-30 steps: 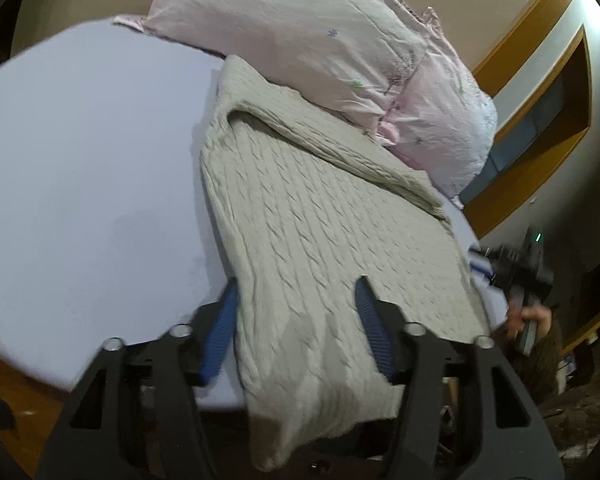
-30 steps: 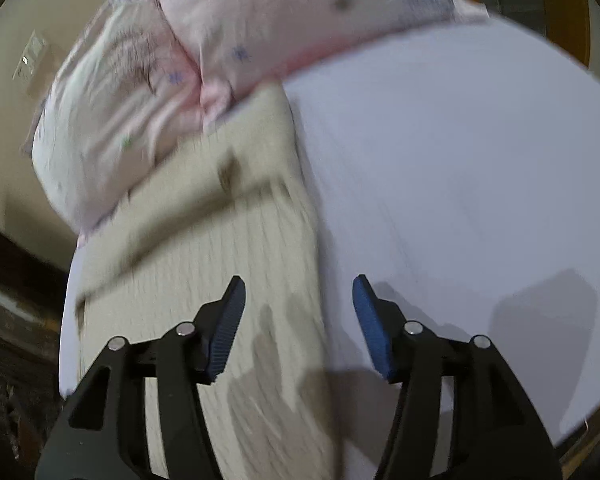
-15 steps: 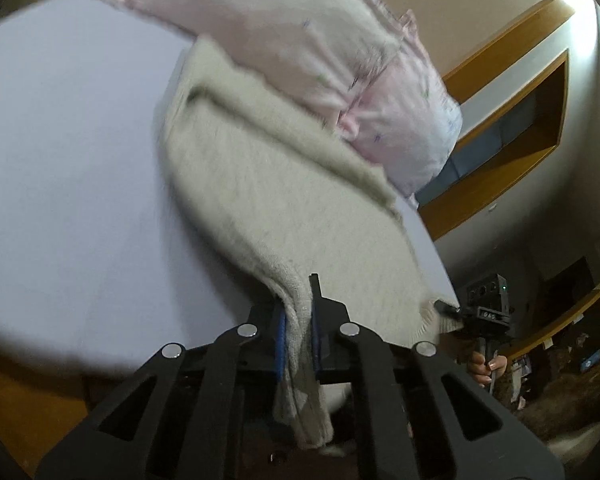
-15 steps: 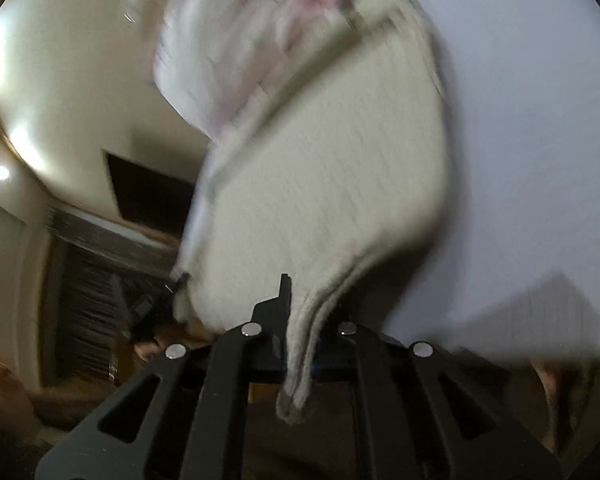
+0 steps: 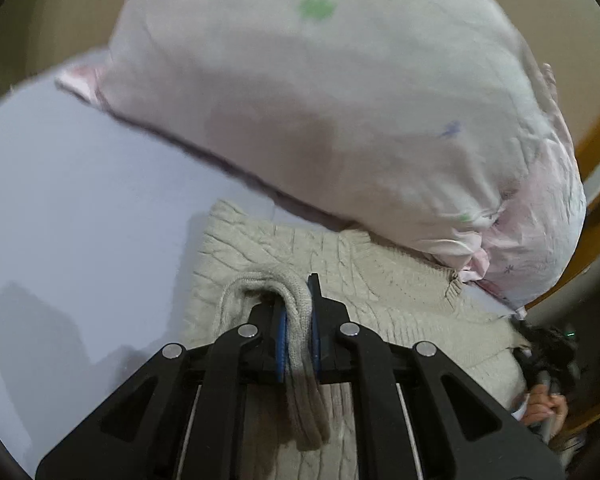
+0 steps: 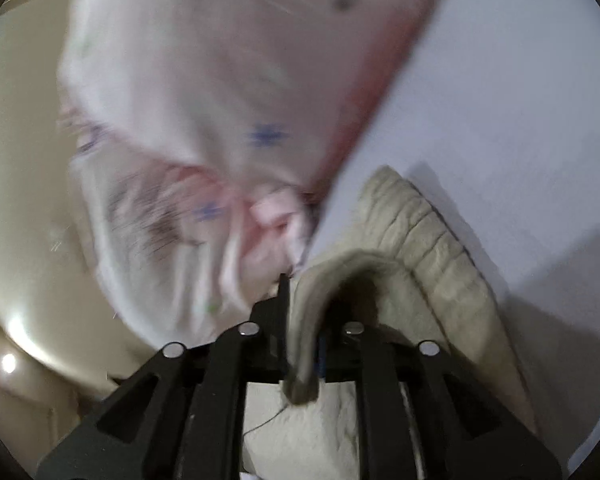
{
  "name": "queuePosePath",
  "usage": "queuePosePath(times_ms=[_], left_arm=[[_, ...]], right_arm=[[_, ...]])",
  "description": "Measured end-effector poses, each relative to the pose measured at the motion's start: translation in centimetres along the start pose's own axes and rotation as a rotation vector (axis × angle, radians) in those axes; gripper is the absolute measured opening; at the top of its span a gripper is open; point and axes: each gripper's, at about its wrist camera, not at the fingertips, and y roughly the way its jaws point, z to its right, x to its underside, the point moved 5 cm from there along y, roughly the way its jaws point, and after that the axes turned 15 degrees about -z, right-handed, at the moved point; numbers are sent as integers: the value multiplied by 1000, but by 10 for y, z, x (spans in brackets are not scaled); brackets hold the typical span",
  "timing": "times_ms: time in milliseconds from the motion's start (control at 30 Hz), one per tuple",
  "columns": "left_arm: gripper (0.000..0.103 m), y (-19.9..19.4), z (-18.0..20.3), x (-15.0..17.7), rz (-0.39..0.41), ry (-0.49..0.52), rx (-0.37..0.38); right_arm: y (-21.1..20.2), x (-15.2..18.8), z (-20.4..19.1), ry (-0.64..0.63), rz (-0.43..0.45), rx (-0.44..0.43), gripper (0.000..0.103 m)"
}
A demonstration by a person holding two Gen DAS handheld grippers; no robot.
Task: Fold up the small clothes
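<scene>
**Both tongs clamped on the sweater hem, up by the pillow**

From my left wrist view, the left gripper [image 5: 298,320] has its blue-padded jaws pressed together on a ribbed edge of the cream cable-knit sweater [image 5: 340,276]. The pinched band loops up over the jaw tips and its loose end hangs down between the black finger arms. Beyond the jaws the rest of the sweater lies flat on the pale lavender sheet [image 5: 80,200], its far edge tucked just under the pink flowered pillow [image 5: 340,100], which fills the upper part of the view. At the lower right I can make out a hand [image 5: 544,406] gripping a dark handle just off the sweater's edge.

My right wrist view is blurred, but I can see the right gripper [image 6: 302,320] closed on another stretch of the same ribbed edge, the sweater [image 6: 428,248] arching up out of the jaws and falling away to the right over a ribbed fold. A short end of the knit pokes down below the jaws, with a thin loose thread [image 6: 266,420] trailing from it. The pillow [image 6: 220,100] sits close ahead and to the left, touching or nearly touching the sweater; I cannot tell which. The sheet [image 6: 500,100] spreads to the right.
</scene>
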Motion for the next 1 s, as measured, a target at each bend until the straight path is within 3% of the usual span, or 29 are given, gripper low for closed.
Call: queuePosePath(times_ms=[33,100,133,167,233,333,467,533,600,700,900,1000], left_arm=[[11,-3,-1,-1,-2,-8,43],[21,-18,-6,3,8,-15,126],[40,-25,-8,4,16,-19,150],[69,-34,-10,6,36,-25,153],[90,-62,-19,12,143,-36,99],[90,-74,-29,20,135,-46,96],[88,-50,-31,37,-6,-19,31],[87,-49,-25,45,-19,39,-13],[87,-54,-18,49,3,103,-54],[87,-58,-13,52,-11,146,-52],[87,-36,-7,62,-122,243,-112],[87,-17,2,49,-138,297,-212]], right_arm=[[1,-4,-2,-1,4,-20,26],[-2,-13,-14,-39,21,-99,62],[-4,-15,-21,-72,40,-122,69],[-9,-16,-27,-104,71,-128,81],[-21,-16,-36,-191,158,-112,92],[-37,-13,-37,-241,176,-101,96],[-42,8,-37,-305,142,-73,97],[-27,22,-53,-360,75,-61,97],[-6,47,-77,-468,-49,-60,97],[19,85,-106,-626,-156,-14,97],[52,107,-106,-621,-275,11,97],[63,111,-103,-619,-297,24,97]])
